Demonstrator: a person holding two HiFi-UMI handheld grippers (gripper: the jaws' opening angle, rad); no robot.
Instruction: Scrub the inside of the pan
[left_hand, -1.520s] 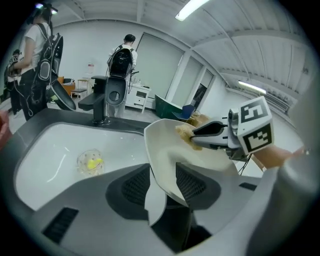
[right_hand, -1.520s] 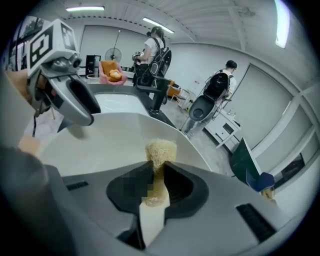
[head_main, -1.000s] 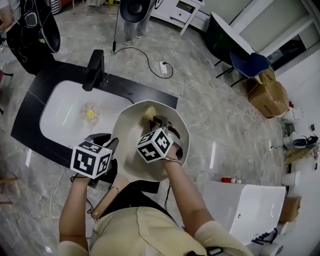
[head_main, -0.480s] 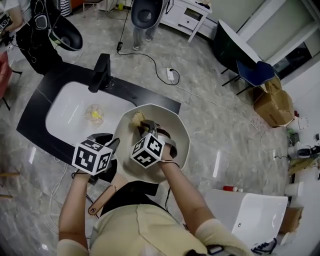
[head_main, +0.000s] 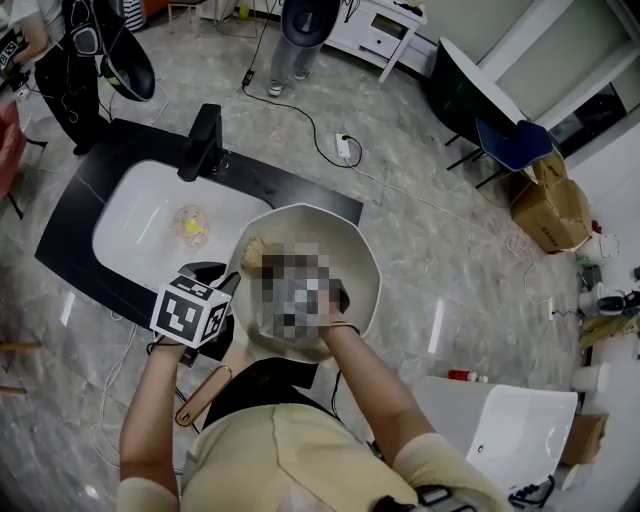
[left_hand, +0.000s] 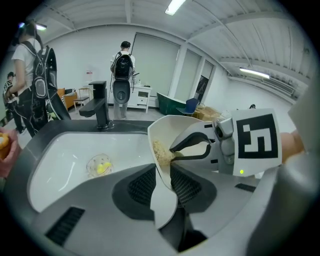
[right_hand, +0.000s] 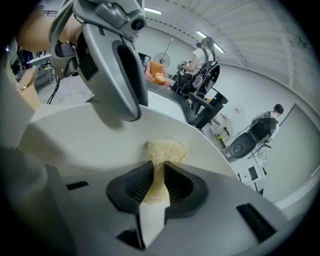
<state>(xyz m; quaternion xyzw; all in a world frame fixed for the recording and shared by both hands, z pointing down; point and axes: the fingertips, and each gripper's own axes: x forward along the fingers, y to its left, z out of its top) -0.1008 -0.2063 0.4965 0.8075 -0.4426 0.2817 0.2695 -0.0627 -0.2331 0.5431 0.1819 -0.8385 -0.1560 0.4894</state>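
The left claw (left_hand: 163, 179) is clamped on the rim of the cream pan (head_main: 345, 250). In the left gripper view its two dark pads sit on either side of the thin wall, partly closed with the wall pinched between them. In the head view this claw and its marker cube are at the lower left of the pan, which fills the centre of the frame. The pan is tilted, overlapping the right end of the black tabletop (head_main: 70, 215) and the white sink (head_main: 135, 215) set into it.

The right claw (right_hand: 155, 181) is closed tight on a pale, fibrous scrubber (right_hand: 166, 149). The pad is squeezed into a narrow strip between the jaws and fans out beyond their tips. Its free end lies against the inner wall of the pan, toward the upper left of the bowl in the head view. A mosaic patch covers most of the right claw in that view, but the forearm behind it reaches up from the bottom of the frame into the pan.

A black faucet (head_main: 203, 140) stands at the far edge of the sink. A clear round piece with something yellow in it (head_main: 190, 225) lies in the basin, left of the pan. Farther off, at the right of the head view, are a blue chair (head_main: 510, 140) and a cardboard box (head_main: 548, 205) on the marbled floor.
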